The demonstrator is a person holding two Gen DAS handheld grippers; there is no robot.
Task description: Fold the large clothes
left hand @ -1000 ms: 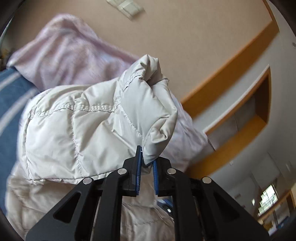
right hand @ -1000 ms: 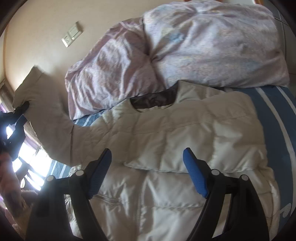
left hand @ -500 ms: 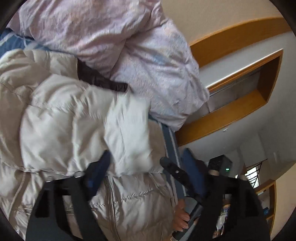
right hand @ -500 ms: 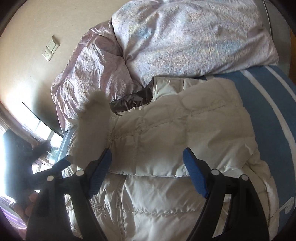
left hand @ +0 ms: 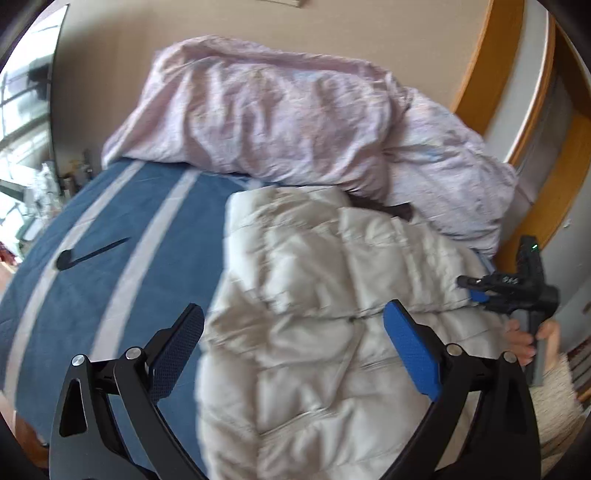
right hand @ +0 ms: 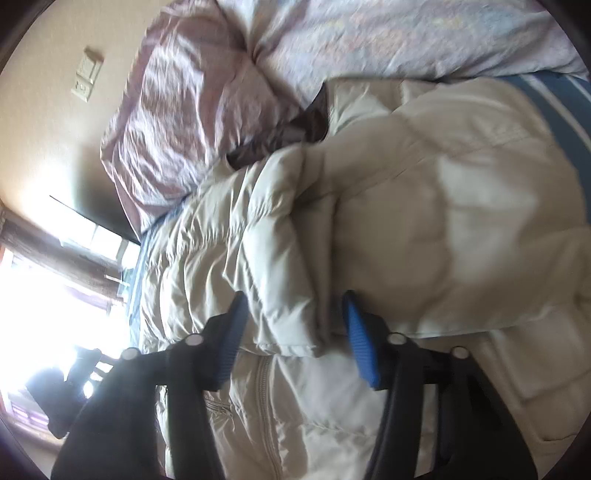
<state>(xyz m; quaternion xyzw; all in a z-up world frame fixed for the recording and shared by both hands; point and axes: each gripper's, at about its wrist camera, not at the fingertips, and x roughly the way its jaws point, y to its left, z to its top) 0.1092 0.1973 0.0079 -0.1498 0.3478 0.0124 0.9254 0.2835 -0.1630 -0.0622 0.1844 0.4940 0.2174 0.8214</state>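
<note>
- Our left gripper (left hand: 293, 345) hangs with its blue pads spread wide and nothing between them, just above the hem end of the cream puffer jacket (left hand: 332, 314).
- Under that gripper and running ahead of it, the jacket lies on the blue striped bedspread (left hand: 122, 236), both sleeves folded in across the chest; the bedspread shows bare off the gripper's left finger.
- To the right of the left gripper, past the jacket's edge, our right gripper (left hand: 476, 288) is seen from outside, a hand (left hand: 524, 339) wrapped round its handle.
- In the right wrist view, our right gripper (right hand: 293, 332) stands parted, one pad on either side of the folded sleeve cuff (right hand: 291, 332); motion blur keeps us from telling whether the pads touch the fabric.
- Just below that gripper's fingers runs the jacket's front zipper (right hand: 266, 402).
- Ahead of both grippers, at the jacket's far end, the dark collar lining (right hand: 295, 125) opens toward the pillows.
- Beyond the collar, a crumpled lilac duvet (left hand: 266, 110) is heaped against the beige wall (left hand: 177, 18).
- Far left of the right gripper, a light switch plate (right hand: 86, 79) sits on that wall.
</note>
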